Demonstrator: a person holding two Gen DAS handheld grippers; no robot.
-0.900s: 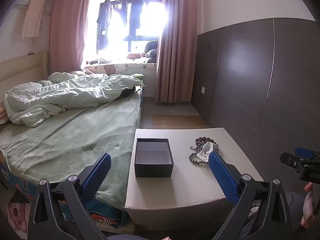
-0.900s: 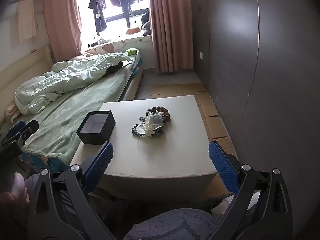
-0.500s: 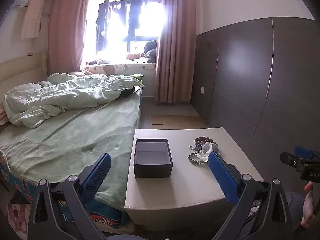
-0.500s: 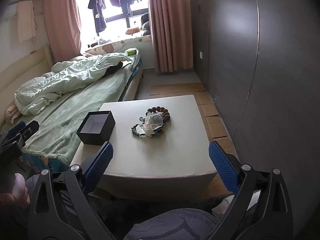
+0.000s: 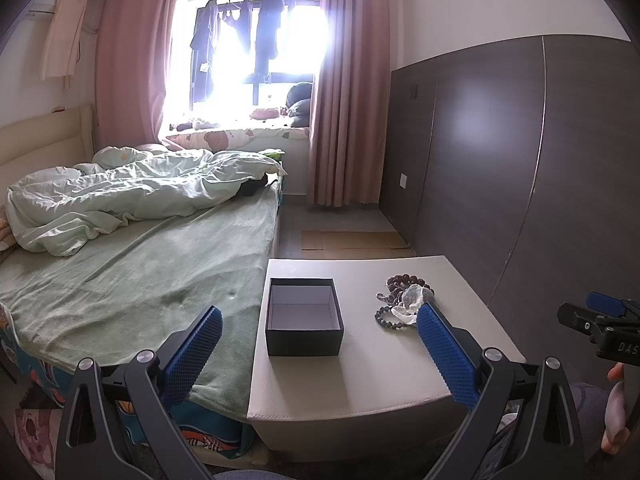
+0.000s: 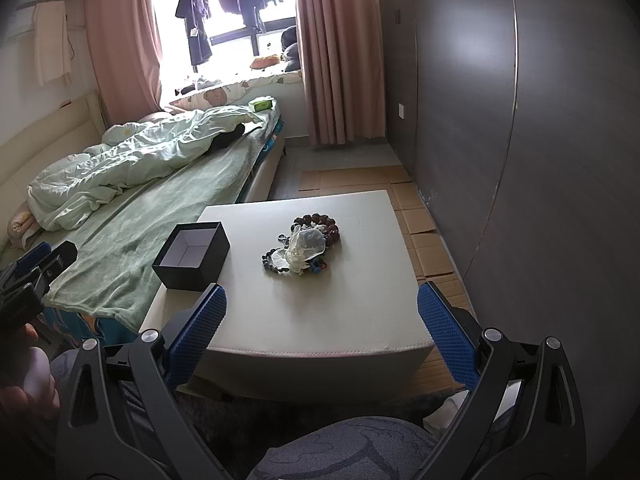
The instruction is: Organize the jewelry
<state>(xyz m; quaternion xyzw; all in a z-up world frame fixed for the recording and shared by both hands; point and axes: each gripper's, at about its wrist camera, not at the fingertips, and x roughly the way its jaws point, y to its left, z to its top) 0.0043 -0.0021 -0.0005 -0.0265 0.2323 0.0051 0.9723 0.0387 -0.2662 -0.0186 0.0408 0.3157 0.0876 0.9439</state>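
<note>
An open black box [image 5: 305, 316] with a pale lining stands on the left part of a low white table [image 5: 360, 376]; it also shows in the right wrist view [image 6: 193, 255]. A heap of beaded bracelets with a clear plastic bag [image 5: 406, 298] lies to the box's right, and shows in the right wrist view [image 6: 306, 246] at the table's middle. My left gripper [image 5: 320, 354] is open and empty, short of the table's near edge. My right gripper [image 6: 322, 338] is open and empty, also short of the near edge.
A bed with a green sheet [image 5: 132, 276] and a rumpled quilt [image 5: 132, 196] adjoins the table's left side. A dark panelled wall [image 6: 520, 140] runs along the right. Flattened cardboard [image 6: 424, 232] covers the floor between table and wall. The person's knee [image 6: 352, 448] is below.
The left wrist view has shifted very slightly. The right gripper, the box and the jewelry have not moved.
</note>
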